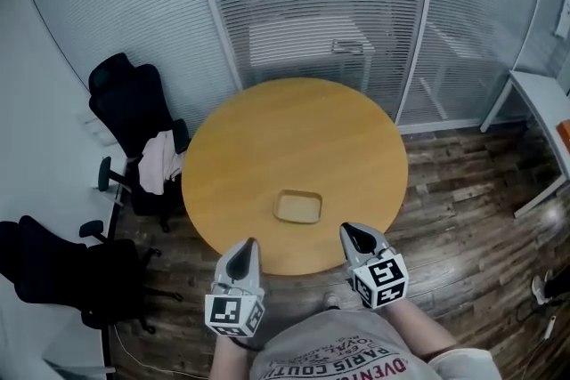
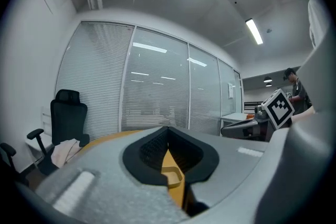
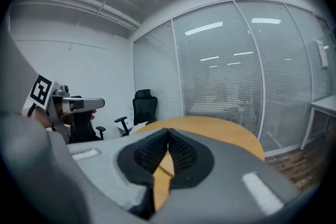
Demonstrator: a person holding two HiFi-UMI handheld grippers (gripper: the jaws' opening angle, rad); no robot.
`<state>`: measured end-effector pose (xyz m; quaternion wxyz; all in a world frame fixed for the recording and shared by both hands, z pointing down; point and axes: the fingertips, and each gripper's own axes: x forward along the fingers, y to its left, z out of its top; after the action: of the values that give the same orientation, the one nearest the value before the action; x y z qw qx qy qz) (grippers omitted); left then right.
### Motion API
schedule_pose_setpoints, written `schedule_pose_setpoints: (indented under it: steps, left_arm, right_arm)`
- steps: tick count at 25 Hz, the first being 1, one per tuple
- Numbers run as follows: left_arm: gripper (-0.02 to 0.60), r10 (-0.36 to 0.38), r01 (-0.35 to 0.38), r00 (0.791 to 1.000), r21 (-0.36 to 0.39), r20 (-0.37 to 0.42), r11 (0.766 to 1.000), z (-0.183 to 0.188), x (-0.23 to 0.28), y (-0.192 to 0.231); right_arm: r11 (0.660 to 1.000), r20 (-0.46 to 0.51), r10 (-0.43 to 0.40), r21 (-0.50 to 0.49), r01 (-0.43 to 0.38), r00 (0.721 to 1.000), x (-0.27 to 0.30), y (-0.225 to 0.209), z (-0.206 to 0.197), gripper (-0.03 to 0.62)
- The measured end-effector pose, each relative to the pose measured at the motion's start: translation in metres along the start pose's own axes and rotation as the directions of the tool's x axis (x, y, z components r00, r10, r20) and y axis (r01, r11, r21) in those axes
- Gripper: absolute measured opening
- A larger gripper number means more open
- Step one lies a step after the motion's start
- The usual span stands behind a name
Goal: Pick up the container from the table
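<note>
A shallow tan container [image 1: 298, 207] lies on the round wooden table [image 1: 267, 138], close to its near edge. Both grippers hover at that edge, one on each side of the container and short of it. My left gripper [image 1: 247, 243] points level at the table, jaws shut and empty. My right gripper [image 1: 349, 231] tilts slightly down, also shut with nothing in it. In the left gripper view the container [image 2: 172, 176] shows through the slit below the closed tips of the left gripper [image 2: 168, 129]. In the right gripper view, only tabletop shows beyond the right gripper [image 3: 168, 131].
Two black office chairs [image 1: 134, 102] [image 1: 53, 271] stand left of the table, one with a light cloth [image 1: 158, 160] draped on it. Glass walls with blinds close the back. A white desk [image 1: 543, 102] stands at the right. The floor is dark wood.
</note>
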<state>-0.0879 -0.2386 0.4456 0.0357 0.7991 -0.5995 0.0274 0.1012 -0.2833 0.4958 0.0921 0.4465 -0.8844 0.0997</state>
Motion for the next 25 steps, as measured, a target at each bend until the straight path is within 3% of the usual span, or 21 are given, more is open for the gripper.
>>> schedule_pose_setpoints:
  steps: [7, 11, 16, 23, 25]
  left_arm:
    - [0.006, -0.007, 0.006, 0.999, -0.014, -0.043, 1.0, -0.008, 0.078, -0.012]
    - [0.006, -0.013, 0.012, 0.999, -0.024, -0.047, 1.0, -0.007, 0.11, 0.004]
    - [0.006, -0.08, 0.08, 0.996, -0.009, -0.035, 0.997, 0.001, 0.138, 0.018]
    - [0.006, -0.139, 0.139, 0.99, -0.005, -0.014, 0.99, 0.0, 0.16, 0.052]
    - [0.006, -0.144, 0.144, 0.989, -0.006, -0.021, 0.99, -0.005, 0.163, 0.065]
  right_arm:
    - [1.0, -0.055, 0.017, -0.008, -0.018, 0.998, 0.053, -0.065, -0.001, 0.005]
    - [1.0, -0.09, 0.019, -0.018, -0.021, 0.996, 0.083, -0.075, -0.008, 0.005]
    - [1.0, -0.175, 0.013, 0.017, -0.01, 0.985, 0.114, -0.075, -0.026, 0.005]
    - [0.998, -0.351, -0.012, 0.059, 0.035, 0.936, 0.163, -0.074, -0.084, 0.007]
    - [0.995, -0.422, -0.017, 0.084, 0.058, 0.906, 0.177, -0.074, -0.11, 0.065]
